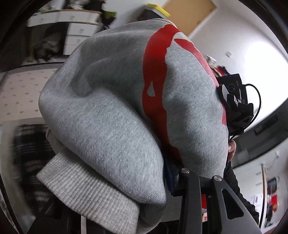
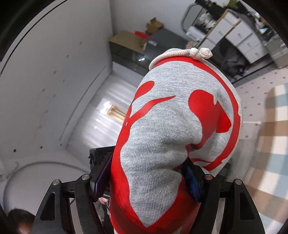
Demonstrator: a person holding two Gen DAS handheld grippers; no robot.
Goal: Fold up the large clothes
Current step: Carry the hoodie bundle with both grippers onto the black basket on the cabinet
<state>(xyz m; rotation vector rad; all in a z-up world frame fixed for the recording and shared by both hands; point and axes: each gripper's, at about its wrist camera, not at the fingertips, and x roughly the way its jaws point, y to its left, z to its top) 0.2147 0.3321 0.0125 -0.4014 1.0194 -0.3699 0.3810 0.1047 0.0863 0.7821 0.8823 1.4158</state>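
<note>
Gripping a thick bunch of the grey hooded sweatshirt [image 2: 162, 144], my right gripper [image 2: 147, 181] is standing fairly wide, its purple pad on one side and its blue pad on the other both pressing into the fabric, so the jaws are closed on a fat fold rather than hanging free. The cloth is rising straight out from between those fingers and filling the middle of the right wrist view, its red print [image 2: 207, 108] curling across the grey knit, and a white drawstring [image 2: 181, 53] with a knotted end is lying over the top of the bundle. My left gripper [image 1: 198, 194] is sitting at a narrower gap, and I am seeing the same sweatshirt [image 1: 111, 117] bulging over and in front of it, with red fabric showing between the black fingers, so it is clamping the garment too. The ribbed cuff [image 1: 86, 194] is hanging at the lower left of that view. The garment is being held up in the air between both tools, clear of any surface. Past it, in the left view, I am seeing the other gripper's black body [image 1: 235, 106], a white chest of drawers [image 1: 79, 30] and a wooden door [image 1: 190, 14]; in the right view, a checked rug [image 2: 270, 144] is lying on the floor.
</note>
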